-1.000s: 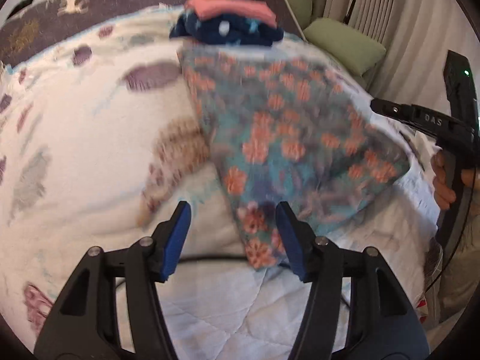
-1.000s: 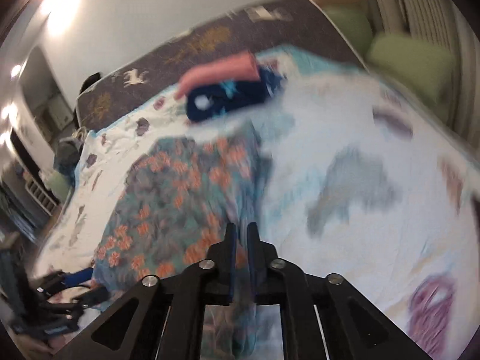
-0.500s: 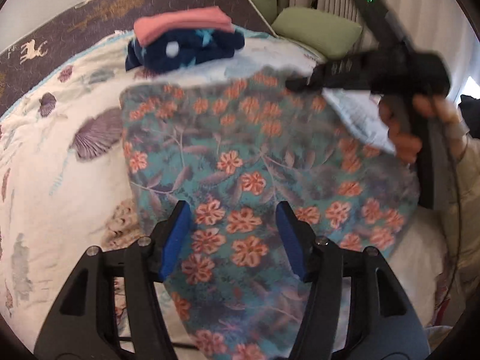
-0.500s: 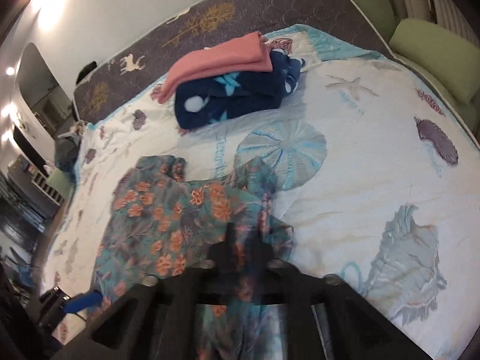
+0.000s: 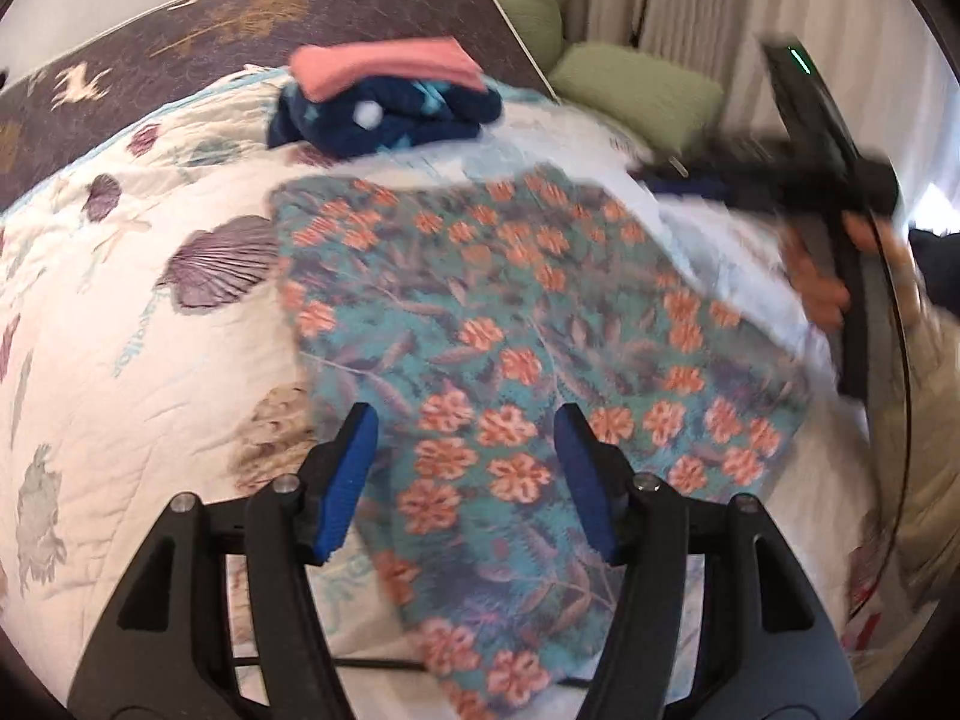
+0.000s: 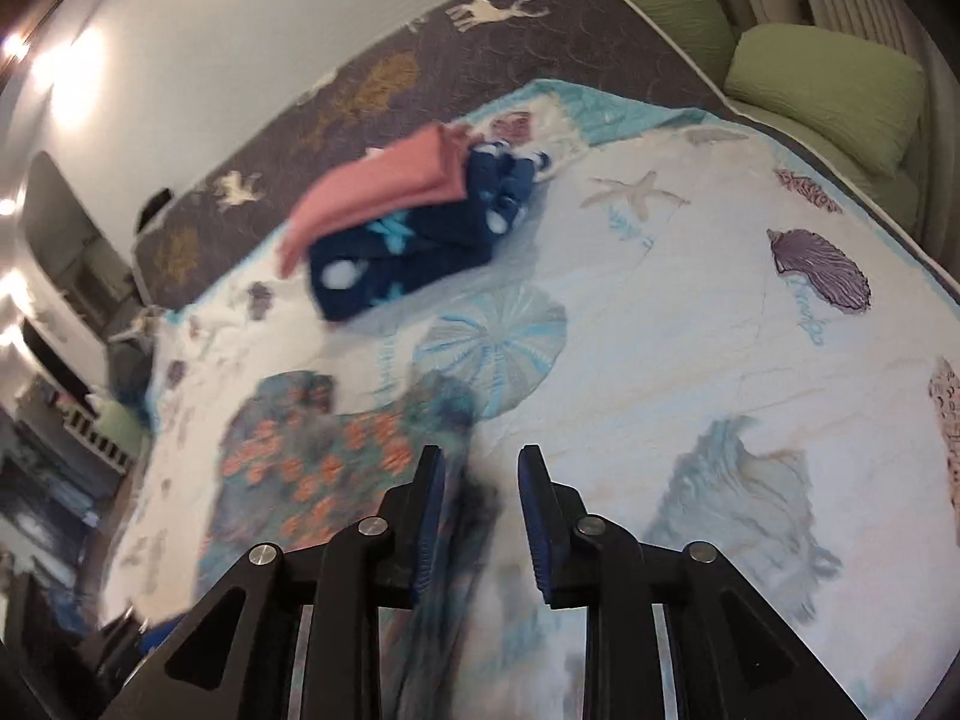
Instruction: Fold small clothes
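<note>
A bed (image 5: pixel 120 360) fills both views, covered w/ a pale quilt printed w/ seashells; a dark blanket w/ deer motifs lies at its far end, green cushions (image 6: pixel 828 90) beyond the far corner.

On the quilt, spread mostly flat, lies the floral garment (image 5: pixel 510 330), teal w/ orange flowers, the piece you're folding. It sits mid-bed in front of you, near edge trailing down below your left gripper (image 5: pixel 465 480). Laid out flat like that, prob. so its edges can be lined up for the next fold.

Further back, near the deer blanket, a small stack: navy patterned piece (image 5: pixel 390 120) w/ a pink folded piece (image 5: pixel 384 66) on top. Judged to be the finished pile, parked well apart from the working area.

Your left gripper hovers over the garment's near half, its jaws widening w/ blue pads apart; cloth shows under the gap but nothing is pinched.

Your right gripper (image 6: pixel 480 510) is at the garment's right edge, jaws opening. A blurred fold of cloth hangs in the gap beside the left pad; it looks let go, not clamped. In the left view your hand (image 5: pixel 828 276) holds that gripper's handle, motion-blurred.
</note>
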Demonstrator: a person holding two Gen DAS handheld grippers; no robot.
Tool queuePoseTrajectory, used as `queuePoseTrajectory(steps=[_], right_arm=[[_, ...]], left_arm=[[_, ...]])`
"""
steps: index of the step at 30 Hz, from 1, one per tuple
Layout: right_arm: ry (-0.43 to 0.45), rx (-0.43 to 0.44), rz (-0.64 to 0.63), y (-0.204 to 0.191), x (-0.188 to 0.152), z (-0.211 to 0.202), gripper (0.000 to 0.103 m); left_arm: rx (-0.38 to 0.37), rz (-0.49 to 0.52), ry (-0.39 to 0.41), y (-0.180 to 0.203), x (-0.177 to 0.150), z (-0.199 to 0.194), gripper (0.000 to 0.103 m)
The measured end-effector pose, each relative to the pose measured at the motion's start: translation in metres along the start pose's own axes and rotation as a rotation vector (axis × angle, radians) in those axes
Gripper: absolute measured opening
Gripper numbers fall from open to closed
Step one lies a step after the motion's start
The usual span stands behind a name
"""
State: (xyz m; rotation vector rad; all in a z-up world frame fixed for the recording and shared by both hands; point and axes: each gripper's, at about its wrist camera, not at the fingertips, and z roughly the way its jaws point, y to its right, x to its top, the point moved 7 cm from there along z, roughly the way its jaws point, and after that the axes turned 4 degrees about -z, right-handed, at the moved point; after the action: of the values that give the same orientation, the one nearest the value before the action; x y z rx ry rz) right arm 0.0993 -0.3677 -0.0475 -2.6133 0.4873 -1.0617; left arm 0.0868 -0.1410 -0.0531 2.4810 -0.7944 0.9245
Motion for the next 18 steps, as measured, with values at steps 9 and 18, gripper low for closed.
queuePoseTrajectory(steps=[9,18], right_arm=[[-0.176,0.126,-0.109,-0.038,-0.061,-0.012,0.07],[-0.216,0.177,-0.065,-0.04,-0.065,0.016,0.07]], left_arm=[[0.042,-0.164,-0.111,-0.05,0.002,0.023,0.077],[0.032,-0.111,-0.117,-0.04,0.016,0.032,0.077]])
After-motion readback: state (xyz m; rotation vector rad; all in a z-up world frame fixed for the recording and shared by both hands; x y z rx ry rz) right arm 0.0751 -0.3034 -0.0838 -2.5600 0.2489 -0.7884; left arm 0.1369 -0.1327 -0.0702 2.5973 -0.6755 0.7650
